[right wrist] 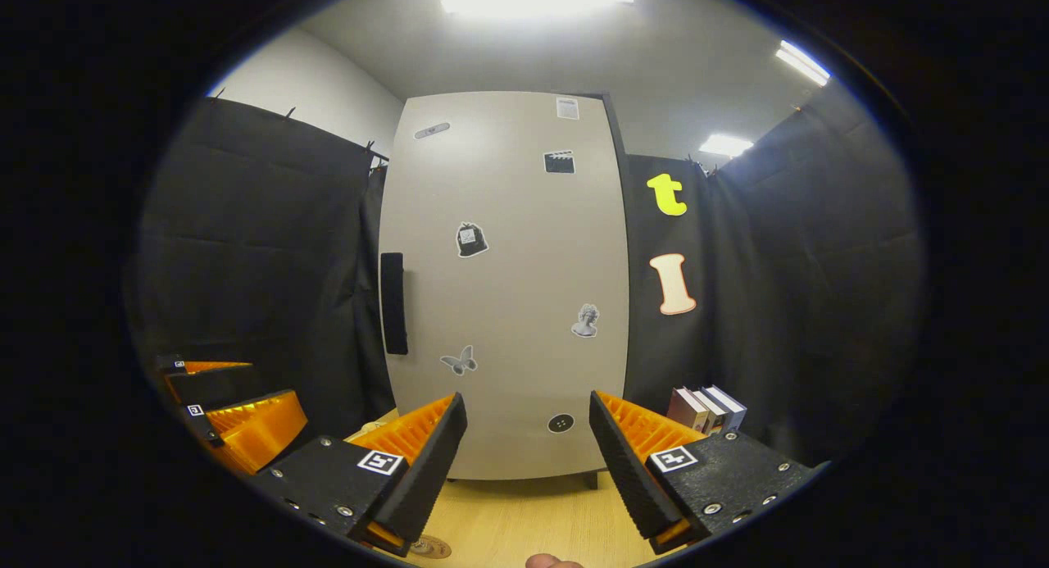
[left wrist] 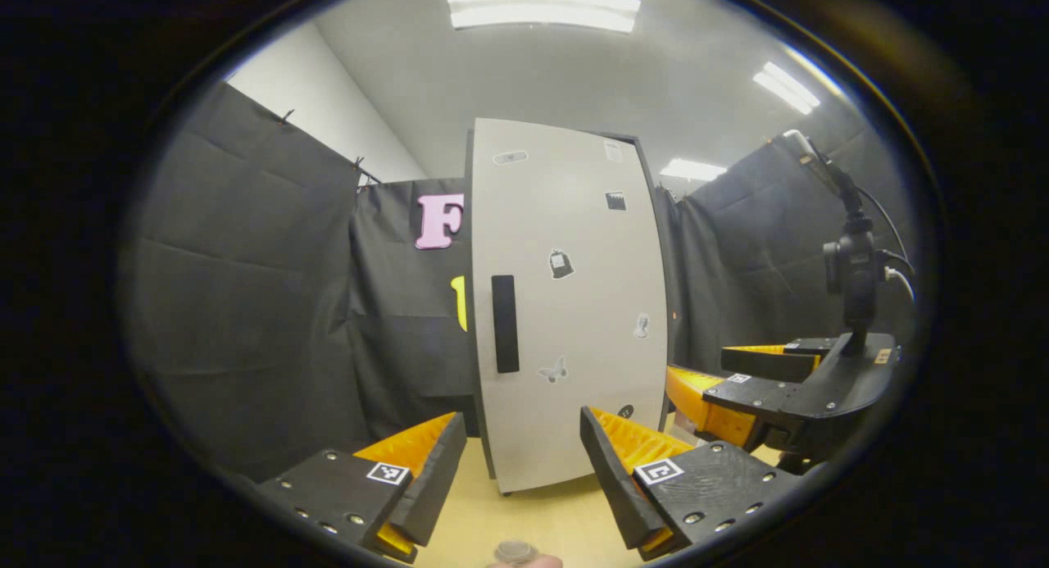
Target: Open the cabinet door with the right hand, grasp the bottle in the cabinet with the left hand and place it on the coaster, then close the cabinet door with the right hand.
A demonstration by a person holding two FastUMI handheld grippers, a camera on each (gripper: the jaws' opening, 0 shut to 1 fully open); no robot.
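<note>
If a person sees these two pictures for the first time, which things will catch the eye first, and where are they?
The tall pale cabinet door stands shut in the middle of both views, dotted with small stickers, its dark handle on its left edge. In front of it, low in each view, the open right gripper and the open left gripper hover over the wooden table. A few books stand to the right of the cabinet in the right gripper view.

Pale grey cabinet door (right wrist: 508, 289) with black handle (right wrist: 393, 303), light wooden tabletop (right wrist: 533, 519).
</note>
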